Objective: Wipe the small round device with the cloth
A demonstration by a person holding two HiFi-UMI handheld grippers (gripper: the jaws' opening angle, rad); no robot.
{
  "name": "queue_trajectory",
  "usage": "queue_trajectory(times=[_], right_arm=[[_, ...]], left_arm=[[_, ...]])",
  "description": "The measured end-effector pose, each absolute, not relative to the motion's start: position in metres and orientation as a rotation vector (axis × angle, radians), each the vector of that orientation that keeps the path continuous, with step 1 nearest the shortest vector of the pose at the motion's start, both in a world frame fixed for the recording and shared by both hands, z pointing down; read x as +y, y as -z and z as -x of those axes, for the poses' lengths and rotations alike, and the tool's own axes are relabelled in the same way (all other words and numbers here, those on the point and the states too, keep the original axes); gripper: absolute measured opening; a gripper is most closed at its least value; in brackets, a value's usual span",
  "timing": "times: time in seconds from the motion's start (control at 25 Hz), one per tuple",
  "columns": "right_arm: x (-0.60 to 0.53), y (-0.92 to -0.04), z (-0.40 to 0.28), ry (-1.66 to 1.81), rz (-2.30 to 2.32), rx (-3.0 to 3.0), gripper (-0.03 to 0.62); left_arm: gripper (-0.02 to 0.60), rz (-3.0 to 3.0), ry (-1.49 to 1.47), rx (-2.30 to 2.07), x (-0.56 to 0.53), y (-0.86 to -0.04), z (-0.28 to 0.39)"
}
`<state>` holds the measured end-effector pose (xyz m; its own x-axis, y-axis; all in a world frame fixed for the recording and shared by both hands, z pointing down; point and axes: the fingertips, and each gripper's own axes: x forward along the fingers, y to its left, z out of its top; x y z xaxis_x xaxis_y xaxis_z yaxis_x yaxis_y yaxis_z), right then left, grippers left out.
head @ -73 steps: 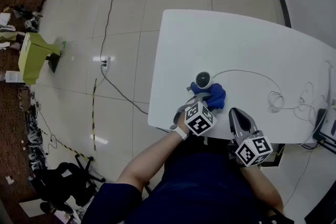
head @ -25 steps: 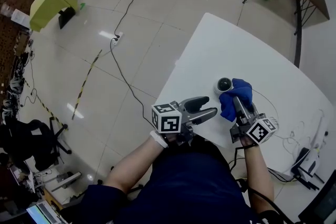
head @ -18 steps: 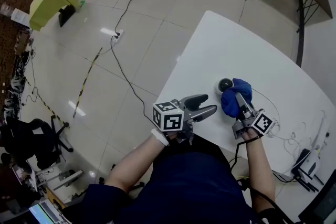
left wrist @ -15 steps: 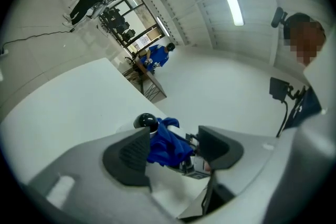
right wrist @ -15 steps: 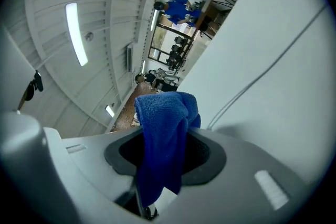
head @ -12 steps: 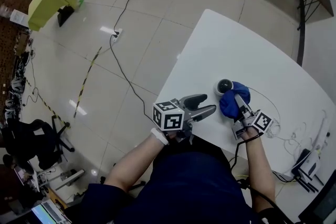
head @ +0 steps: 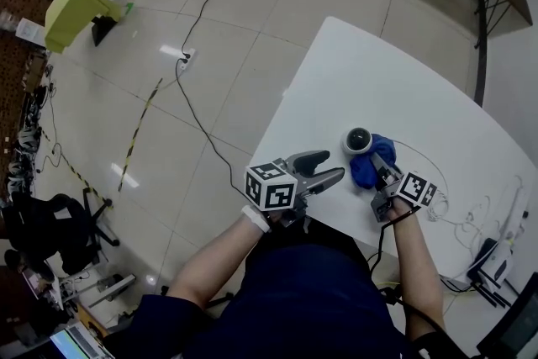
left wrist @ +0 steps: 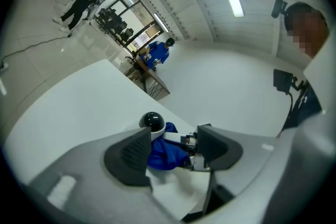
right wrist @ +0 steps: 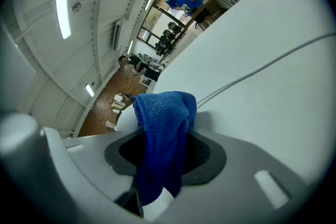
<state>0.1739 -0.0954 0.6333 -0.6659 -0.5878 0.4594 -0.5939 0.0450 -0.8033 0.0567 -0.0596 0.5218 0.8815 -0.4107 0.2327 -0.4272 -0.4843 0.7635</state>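
The small round device (head: 359, 140), white with a black dome, stands on the white table (head: 403, 71). My right gripper (head: 382, 173) is shut on a blue cloth (head: 372, 163) and presses it against the device's near right side. In the right gripper view the cloth (right wrist: 163, 128) hangs bunched between the pads, hiding most of the device (right wrist: 125, 119). My left gripper (head: 329, 166) hovers at the table's near edge, left of the device; its jaws are closing with nothing between them. The left gripper view looks past its jaws at the device (left wrist: 153, 122) and the cloth (left wrist: 164, 150).
A thin white cable (head: 423, 150) runs from the device to the right, where more coiled cables (head: 475, 210) lie near the table's right end. The table edge is just under my left gripper, with tiled floor (head: 210, 55) beyond. People stand far off in the room (left wrist: 157, 54).
My right gripper has drawn the cloth down the device's right side toward me and rolled over. The left gripper has stayed at the table edge, its jaws a little narrower.
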Motion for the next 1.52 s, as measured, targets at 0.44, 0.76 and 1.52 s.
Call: queue_trajectory(times=[0.44,0.76,1.52], right_arm=[[-0.110,-0.529,-0.192,-0.826,-1.368,-2.411,0.175],[-0.066,-0.518,-0.087,0.302,-0.519,-2.227,0.178],[-0.136,-0.595,-0.162,-1.202,-0.231,-2.259,0.175]], left_arm=[[0.176,-2.340,-0.472,-0.760,-0.059,-0.543,-0.068],[0.176,-2.518,-0.839,-0.638,-0.049,-0.582,-0.086],[0.178,-2.480,-0.913,-0.560,-0.059,-0.608,-0.106]])
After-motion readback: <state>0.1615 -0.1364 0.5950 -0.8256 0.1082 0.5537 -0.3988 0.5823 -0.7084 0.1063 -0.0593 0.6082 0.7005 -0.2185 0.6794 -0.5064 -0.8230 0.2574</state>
